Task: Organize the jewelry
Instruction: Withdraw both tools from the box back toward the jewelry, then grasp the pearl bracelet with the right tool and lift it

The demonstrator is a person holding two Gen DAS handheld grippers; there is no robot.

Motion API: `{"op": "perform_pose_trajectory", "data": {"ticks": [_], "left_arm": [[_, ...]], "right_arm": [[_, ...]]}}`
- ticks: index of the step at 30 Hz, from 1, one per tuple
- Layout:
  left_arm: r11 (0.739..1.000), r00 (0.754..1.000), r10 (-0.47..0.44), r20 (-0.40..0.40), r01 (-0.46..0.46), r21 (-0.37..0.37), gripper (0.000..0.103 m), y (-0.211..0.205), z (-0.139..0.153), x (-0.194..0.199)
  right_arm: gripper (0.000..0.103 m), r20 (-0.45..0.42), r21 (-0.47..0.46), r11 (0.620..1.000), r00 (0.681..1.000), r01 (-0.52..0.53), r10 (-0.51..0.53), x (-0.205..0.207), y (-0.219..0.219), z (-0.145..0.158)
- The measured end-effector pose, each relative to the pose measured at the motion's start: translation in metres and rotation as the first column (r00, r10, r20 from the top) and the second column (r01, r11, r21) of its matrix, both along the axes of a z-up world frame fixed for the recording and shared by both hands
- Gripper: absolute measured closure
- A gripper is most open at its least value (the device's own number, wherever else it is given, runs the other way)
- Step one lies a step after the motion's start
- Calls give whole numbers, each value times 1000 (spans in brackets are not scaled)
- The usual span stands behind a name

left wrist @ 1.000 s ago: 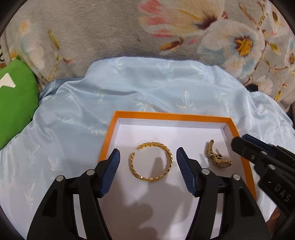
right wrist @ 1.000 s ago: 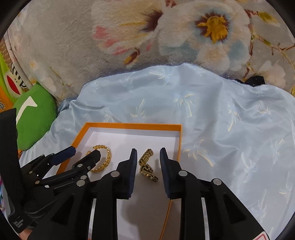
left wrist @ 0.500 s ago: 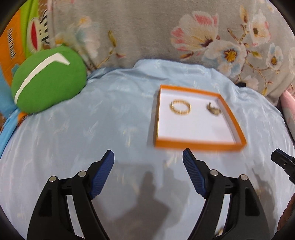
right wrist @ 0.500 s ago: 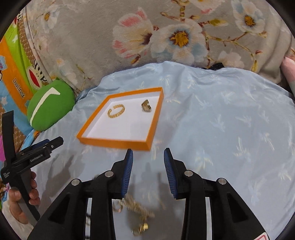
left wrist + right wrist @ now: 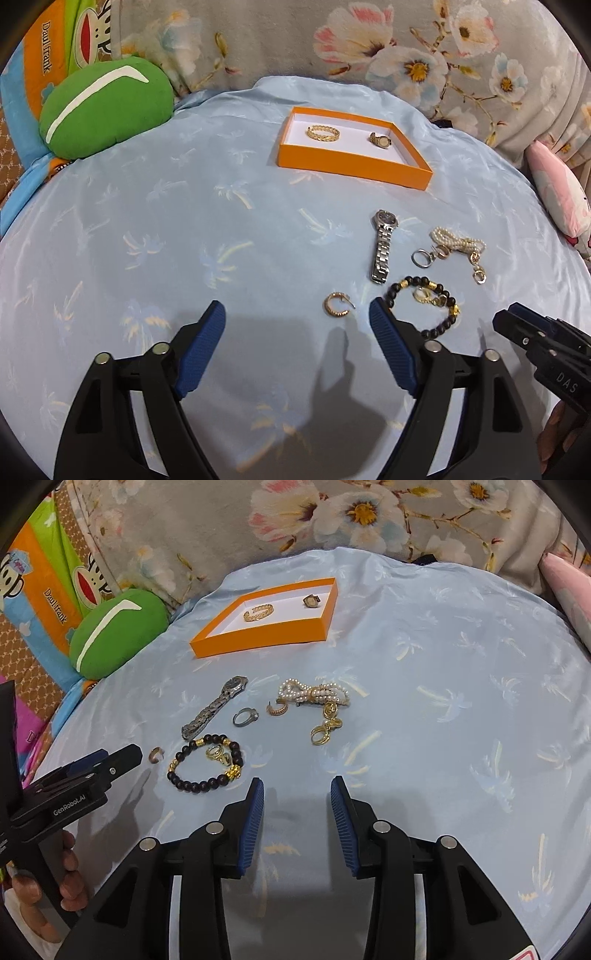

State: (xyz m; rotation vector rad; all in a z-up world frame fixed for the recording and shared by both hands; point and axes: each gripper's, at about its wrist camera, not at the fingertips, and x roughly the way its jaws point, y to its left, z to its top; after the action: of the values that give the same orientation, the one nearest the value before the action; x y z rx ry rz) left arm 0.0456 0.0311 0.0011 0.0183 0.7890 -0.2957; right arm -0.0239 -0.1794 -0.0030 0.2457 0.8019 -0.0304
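Your left tool (image 5: pixel 295 317) gapes wide and empty just beside the gold hoop earring (image 5: pixel 337 304); your right tool (image 5: pixel 297 794) is part open, holding nothing. The orange tray (image 5: pixel 351 168) carries a gold bangle (image 5: pixel 323 132) and a small gold watch (image 5: pixel 380 139). The earring lies flat on slippery blue fabric, so you may pinch cloth or flick it into the bead bracelet (image 5: pixel 424 302). A second ago both tools were over the tray; they have pulled back to the loose pile

Sharp, evenly lit; fisheye-warped edges, soft shadows.
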Motion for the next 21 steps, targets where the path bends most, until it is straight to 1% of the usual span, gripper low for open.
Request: {"op": "perform_pose_trajectory", "data": {"ticks": [1, 5, 7, 10, 12, 14, 17, 20, 21], "left_arm": [[1000, 1000, 2, -3, -2, -2, 19, 0, -1, 0], [1000, 999, 19, -41, -20, -8, 19, 3, -6, 6], [999, 998, 31, -59, -33, -27, 19, 8, -8, 8], [997, 996, 47, -73, -51, -50, 19, 14, -10, 10], [997, 996, 47, -74, -51, -50, 19, 14, -10, 10], [998, 996, 43, -73, -46, -46, 18, 13, -10, 9], [998, 996, 38, -75, -42, -48, 17, 12, -9, 10], [998, 997, 32, -76, -37, -52, 16, 12, -10, 10], [998, 997, 30, -76, -34, -54, 16, 12, -10, 10]], "right_arm": [[64, -2, -7, 1000, 1000, 2, -2, 0, 1, 0], [64, -19, -3, 1000, 1000, 14, -14, 2, 0, -2], [64, -16, 7, 1000, 1000, 21, -21, 3, -2, -2], [64, 11, 11, 1000, 1000, 25, -25, 10, -8, 1], [64, 39, 0, 1000, 999, 14, -14, 21, -14, 6], [64, 51, -25, 1000, 999, -17, 18, 37, -20, 10], [64, 25, -76, 993, 995, -95, 97, 59, -26, 9], [64, -7, -122, 975, 982, -187, 187, 75, -28, 8], [64, -15, -150, 966, 978, -208, 208, 79, -28, 8]]}}
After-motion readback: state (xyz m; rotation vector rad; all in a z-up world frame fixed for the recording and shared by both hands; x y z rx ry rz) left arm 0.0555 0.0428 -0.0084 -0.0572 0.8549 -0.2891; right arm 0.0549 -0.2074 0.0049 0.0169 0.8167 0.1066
